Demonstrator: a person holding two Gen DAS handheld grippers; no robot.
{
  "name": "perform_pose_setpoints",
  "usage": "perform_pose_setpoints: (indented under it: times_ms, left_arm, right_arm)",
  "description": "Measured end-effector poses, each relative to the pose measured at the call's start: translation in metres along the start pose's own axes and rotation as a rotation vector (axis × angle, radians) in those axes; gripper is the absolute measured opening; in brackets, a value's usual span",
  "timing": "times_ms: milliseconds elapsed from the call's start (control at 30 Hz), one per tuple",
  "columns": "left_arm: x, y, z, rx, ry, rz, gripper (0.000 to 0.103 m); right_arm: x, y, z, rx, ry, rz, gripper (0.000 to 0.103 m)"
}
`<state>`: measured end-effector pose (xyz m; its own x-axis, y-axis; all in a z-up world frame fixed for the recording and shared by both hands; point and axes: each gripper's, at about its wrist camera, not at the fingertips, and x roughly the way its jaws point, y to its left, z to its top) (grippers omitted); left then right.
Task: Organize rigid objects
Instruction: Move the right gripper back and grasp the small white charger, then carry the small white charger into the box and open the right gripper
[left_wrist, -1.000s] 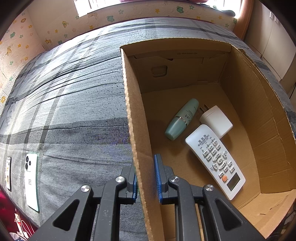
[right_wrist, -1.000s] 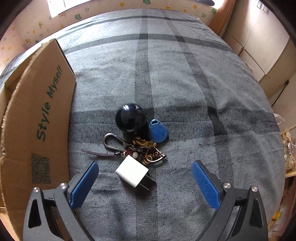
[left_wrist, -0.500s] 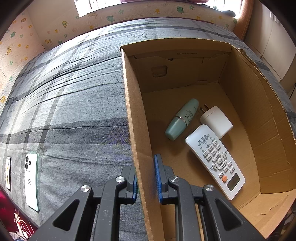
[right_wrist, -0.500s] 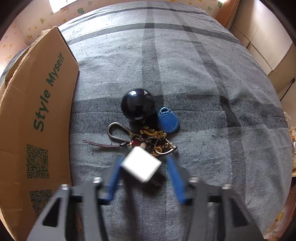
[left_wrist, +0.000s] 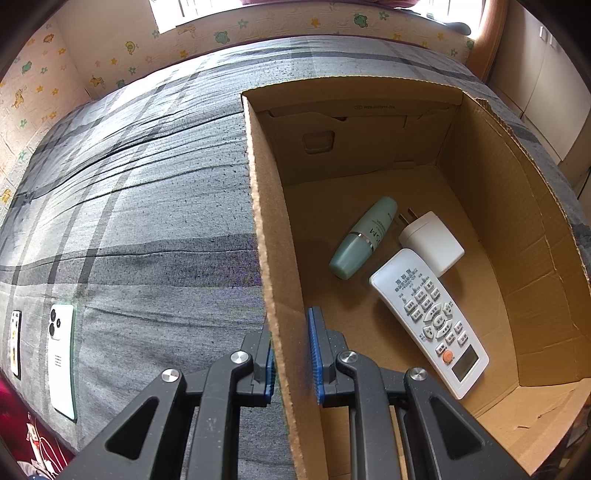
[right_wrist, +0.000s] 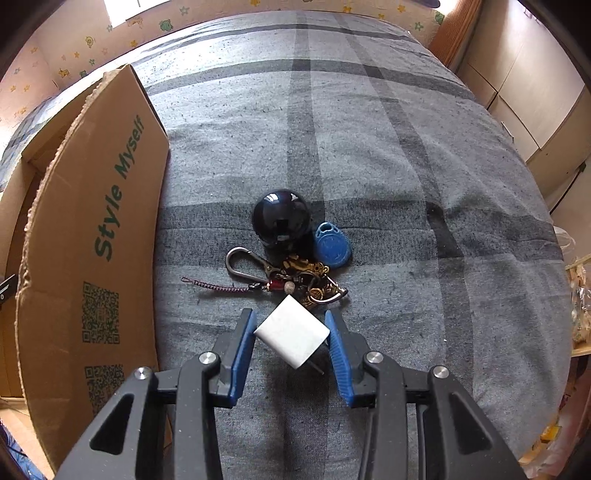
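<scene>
Phones (left_wrist: 62, 360): two, flat on the grey plaid bed (left_wrist: 147, 192), far left, near its edge.
Left tool (left_wrist: 291, 356): clamped on the left wall of the cardboard box (left_wrist: 275, 280), one blue pad outside, one inside.
Box contents: green bottle (left_wrist: 362, 238) lying on its side, white plug adapter (left_wrist: 432, 242) just right of it with prongs pointing far, white remote (left_wrist: 430, 321) nearer, touching the adapter.
Box from the right wrist view: outer wall (right_wrist: 96, 258) at left, printed "Style Myself" in green with QR codes beneath.
Right tool (right_wrist: 291, 341): closed on a white charger block (right_wrist: 293, 336), blue pads pressing its left and right sides; block tilted, one prong showing below it against the bed (right_wrist: 406, 184).
Keyring cluster (right_wrist: 295, 277): just beyond the charger block, with silver carabiner, braided cord and brass charms.
Black ball (right_wrist: 281, 219): beyond the keyring, touching or nearly touching it.
Blue key fob (right_wrist: 331, 245): just right of the ball, at the far right of the cluster.
</scene>
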<state>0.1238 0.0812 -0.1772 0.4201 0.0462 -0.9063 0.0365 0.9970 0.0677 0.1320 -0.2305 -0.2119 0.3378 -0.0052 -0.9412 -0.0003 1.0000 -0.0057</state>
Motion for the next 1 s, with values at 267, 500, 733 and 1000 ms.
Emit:
perform_pose_setpoints:
  times_ms: [267,500,733,1000]
  left_arm:
    - [0.000,0.000,0.000,-0.002,-0.001,-0.001,0.016]
    - [0.000,0.001,0.000,-0.001,-0.001,-0.002,0.016]
    - [0.000,0.002,0.000,-0.003,0.000,-0.003,0.016]
    - [0.000,0.002,0.001,-0.003,-0.001,-0.006,0.016]
  right_arm:
    - [-0.028,0.007,0.007,-0.017,-0.030,-0.001,0.041]
    - [-0.054,0.019,0.019,-0.043,-0.063,0.009,0.041]
    - [-0.080,0.038,0.029,-0.084,-0.105,0.031,0.041]
    - [-0.098,0.074,0.037,-0.157,-0.141,0.077,0.041]
